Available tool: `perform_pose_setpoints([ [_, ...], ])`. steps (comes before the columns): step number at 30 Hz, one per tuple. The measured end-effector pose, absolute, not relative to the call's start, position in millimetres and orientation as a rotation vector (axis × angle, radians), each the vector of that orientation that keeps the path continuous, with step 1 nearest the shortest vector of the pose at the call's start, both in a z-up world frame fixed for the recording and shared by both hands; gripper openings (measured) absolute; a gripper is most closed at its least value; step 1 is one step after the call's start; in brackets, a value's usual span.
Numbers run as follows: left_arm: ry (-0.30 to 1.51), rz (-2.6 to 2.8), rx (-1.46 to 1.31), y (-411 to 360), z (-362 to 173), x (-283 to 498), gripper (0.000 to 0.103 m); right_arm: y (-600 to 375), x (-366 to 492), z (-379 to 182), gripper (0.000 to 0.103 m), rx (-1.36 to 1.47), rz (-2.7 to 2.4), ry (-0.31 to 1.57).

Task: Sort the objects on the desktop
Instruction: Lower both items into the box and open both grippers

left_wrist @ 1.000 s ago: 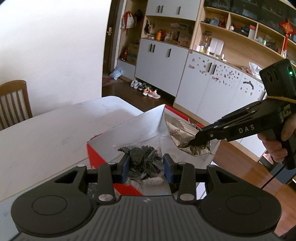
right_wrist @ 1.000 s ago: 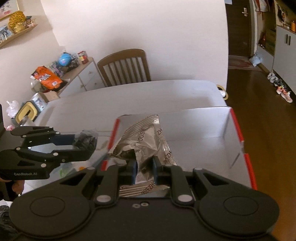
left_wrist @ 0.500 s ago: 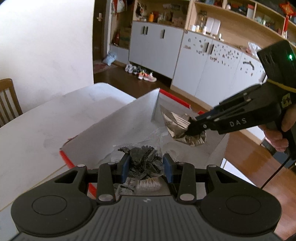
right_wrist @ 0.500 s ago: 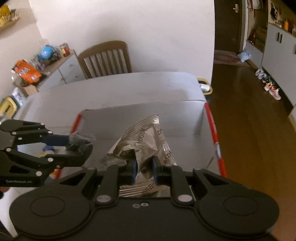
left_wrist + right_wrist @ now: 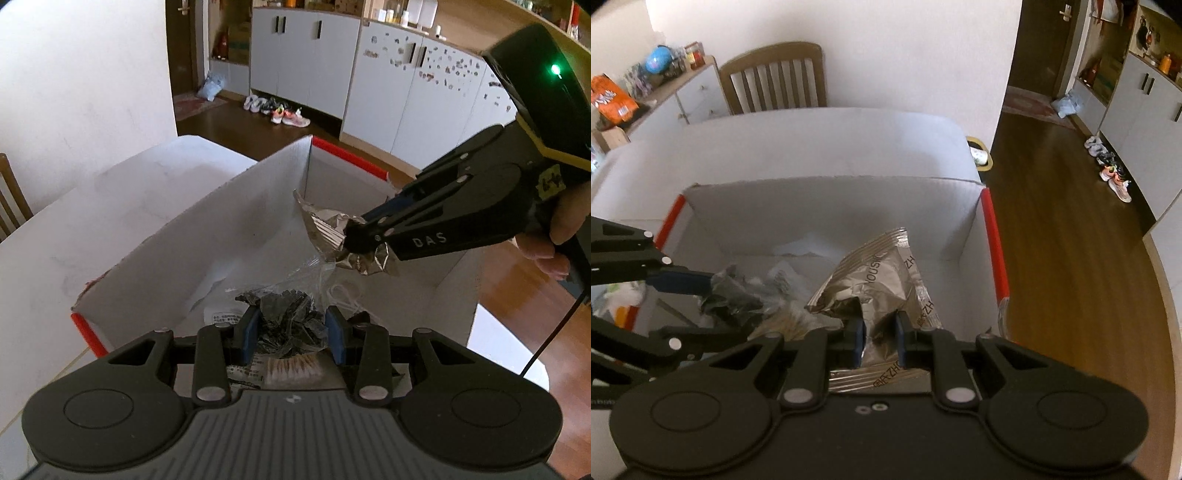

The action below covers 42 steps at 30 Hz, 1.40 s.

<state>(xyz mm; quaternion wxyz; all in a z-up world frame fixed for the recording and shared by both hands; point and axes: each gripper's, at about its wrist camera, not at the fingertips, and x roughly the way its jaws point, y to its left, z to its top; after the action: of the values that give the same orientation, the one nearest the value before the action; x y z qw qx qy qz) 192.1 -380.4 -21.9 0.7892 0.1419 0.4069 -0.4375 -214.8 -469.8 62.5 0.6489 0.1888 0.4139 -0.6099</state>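
Observation:
My left gripper (image 5: 291, 334) is shut on a clear plastic bag of dark crumpled stuff (image 5: 288, 317) and holds it over the open white cardboard box (image 5: 236, 218) with red edges. It also shows in the right wrist view (image 5: 713, 295) at the left. My right gripper (image 5: 879, 338) is shut on a crinkled silver foil snack bag (image 5: 882, 277) and holds it inside the box (image 5: 834, 206). In the left wrist view the right gripper (image 5: 351, 240) comes in from the right with the foil bag (image 5: 325, 225).
The box stands on a white table (image 5: 812, 136). White paper (image 5: 801, 247) lies on the box floor. A wooden chair (image 5: 775, 79) stands behind the table. A small packet of cotton swabs (image 5: 291, 373) lies below my left fingers. Wooden floor lies to the right.
Both grippers have moved forward and down over the box with their bags still held. The box now fills more of both views.

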Motion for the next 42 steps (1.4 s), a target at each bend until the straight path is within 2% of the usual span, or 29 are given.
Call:
perform_pose_setpoints([
  [16,0.934,-0.944,0.375,-403,-33,197,0.037,-501,-196,24,0.016,0.343,-1.400,1.124],
  [33,1.031,-0.944,0.410,-414,-43,203,0.037,-510,-205,21,0.018,0.429,-1.412,1.077],
  [42,1.055,-0.945,0.413,-416,-44,204,0.038,-497,-211,42,0.033,0.447,-1.370,1.007],
])
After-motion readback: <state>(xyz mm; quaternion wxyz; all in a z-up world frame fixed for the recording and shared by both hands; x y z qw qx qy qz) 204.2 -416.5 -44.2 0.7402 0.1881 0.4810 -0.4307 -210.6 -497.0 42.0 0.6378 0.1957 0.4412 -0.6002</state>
